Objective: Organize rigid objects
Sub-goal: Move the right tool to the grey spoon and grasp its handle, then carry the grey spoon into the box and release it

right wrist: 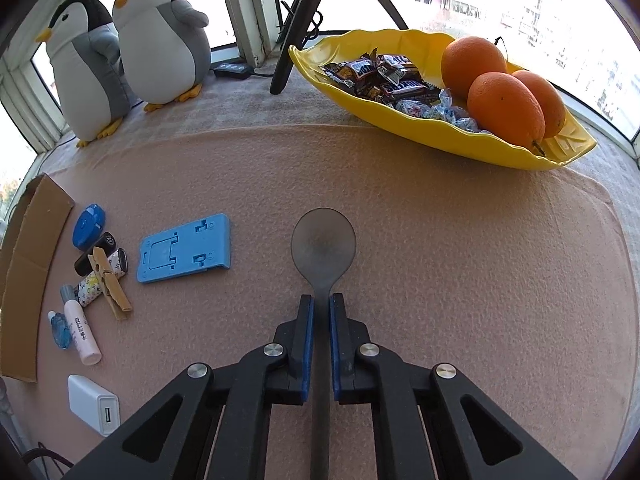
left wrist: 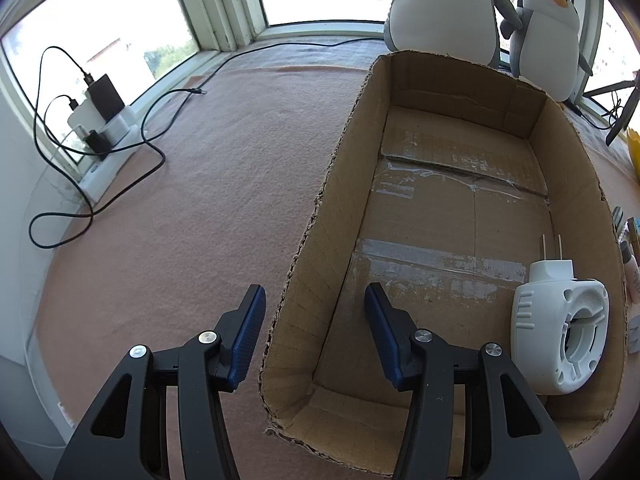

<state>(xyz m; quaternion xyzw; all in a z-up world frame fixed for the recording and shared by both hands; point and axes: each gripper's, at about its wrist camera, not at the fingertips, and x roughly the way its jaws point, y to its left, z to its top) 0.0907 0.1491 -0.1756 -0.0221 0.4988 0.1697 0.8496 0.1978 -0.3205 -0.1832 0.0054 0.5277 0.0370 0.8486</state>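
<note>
The wide pinkish-brown felt-covered tabletop (right wrist: 460, 260) lies bare around the right gripper (right wrist: 321, 308), and the open brown cardboard box (left wrist: 320, 208) has its ragged near wall standing between the left gripper's (left wrist: 314, 300) apart-standing jaws, untouched. The right jaws are clamped narrowly on the handle of the dark grey metal spoon (right wrist: 323, 244), whose round matte bowl lies flat on the felt

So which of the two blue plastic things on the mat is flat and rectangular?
The blue phone stand, lying flat beside the spoon. The other, the small round blue case, is oval and sits further left by the cardboard.
</note>
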